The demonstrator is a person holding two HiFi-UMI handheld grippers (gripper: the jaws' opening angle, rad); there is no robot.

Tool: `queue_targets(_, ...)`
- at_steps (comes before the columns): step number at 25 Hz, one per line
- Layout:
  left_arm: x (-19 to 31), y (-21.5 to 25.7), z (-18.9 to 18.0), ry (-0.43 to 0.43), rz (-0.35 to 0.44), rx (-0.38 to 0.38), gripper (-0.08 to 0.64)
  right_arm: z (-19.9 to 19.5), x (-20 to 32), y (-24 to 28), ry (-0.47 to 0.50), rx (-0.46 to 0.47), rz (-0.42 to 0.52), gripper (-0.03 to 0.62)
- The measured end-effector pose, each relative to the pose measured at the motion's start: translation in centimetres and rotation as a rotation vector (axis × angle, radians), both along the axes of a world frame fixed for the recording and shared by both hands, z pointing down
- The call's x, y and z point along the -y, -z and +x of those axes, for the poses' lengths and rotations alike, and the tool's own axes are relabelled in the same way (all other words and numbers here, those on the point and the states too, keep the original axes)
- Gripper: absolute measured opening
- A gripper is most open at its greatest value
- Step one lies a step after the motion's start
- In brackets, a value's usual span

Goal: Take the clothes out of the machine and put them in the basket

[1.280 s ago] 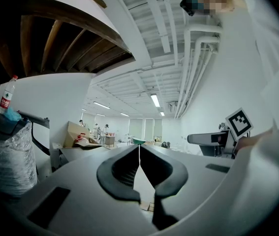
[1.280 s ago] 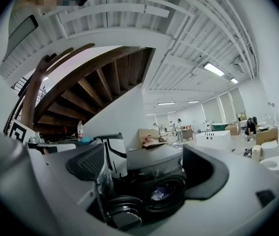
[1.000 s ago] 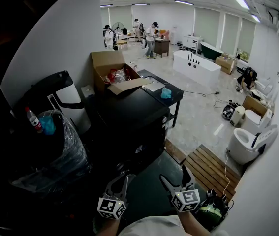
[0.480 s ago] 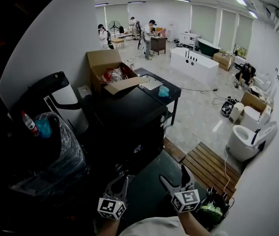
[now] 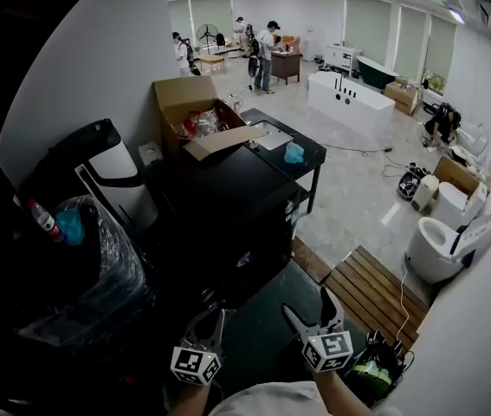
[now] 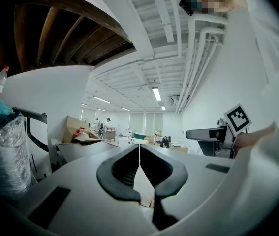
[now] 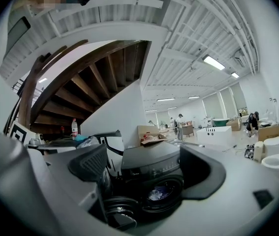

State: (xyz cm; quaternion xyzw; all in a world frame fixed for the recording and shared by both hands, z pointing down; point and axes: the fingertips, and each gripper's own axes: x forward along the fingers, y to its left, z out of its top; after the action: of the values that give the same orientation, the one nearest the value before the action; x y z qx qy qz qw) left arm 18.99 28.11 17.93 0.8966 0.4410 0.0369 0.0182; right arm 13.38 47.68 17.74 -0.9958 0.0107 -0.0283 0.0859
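Held low at the near edge of the head view, the left hand-held gripper (image 5: 210,319) and the right hand-held gripper (image 5: 307,306) are both pointed towards the black front-loading washing machine (image 5: 228,219).

In the left gripper view, the left hand-held gripper (image 6: 139,154) is seen with its dark pads pressed together, only a thin seam between them and nothing caught there. In the right gripper view, the right hand-held gripper (image 7: 146,173) is seen with its jaws spread wide and nothing between them. The washing machine (image 7: 154,168) is framed in the gap, well apart from the pads. Its round door (image 7: 119,215) is swung open to the left, and pale crumpled clothes (image 7: 156,193) can be made out inside the drum.

Just beyond the machine, an open brown cardboard box (image 5: 197,120) is seen, its flaps up and mixed items inside. To its right a black counter (image 5: 271,141) is set, with a small teal object (image 5: 293,152) on it near the right edge. On the left, a clear plastic-lined bin (image 5: 89,267) is stuffed full, with a clear plastic bottle with a red label (image 5: 41,221) poking out at the top.

On the right, a wooden slatted platform (image 5: 371,293) is laid on the pale floor, with a white toilet (image 5: 440,245) beyond it. Farther off, a white bathtub (image 5: 353,107) and several people (image 5: 264,50) are seen.
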Motion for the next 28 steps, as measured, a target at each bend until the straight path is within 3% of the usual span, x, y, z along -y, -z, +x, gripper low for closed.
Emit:
queue_targets(8, -4.0, -0.3, 5.9, 0.055, 0.004, 0.014, 0.021, 6.3, -4.4, -0.9, 0.044, 0.026, 0.010, 0.454)
queue_targets(18, -10.8, 0.1, 12.4, 0.141, 0.009, 0.015, 0.021, 13.8, -9.8, -1.2, 0.183, 0.057, -0.029, 0.460)
queue_targets(28, -13.6, -1.4, 14.1, 0.201, 0.022, 0.050, 0.021, 17.1, -12.4, -2.6, 0.264, 0.083, -0.020, 0.460)
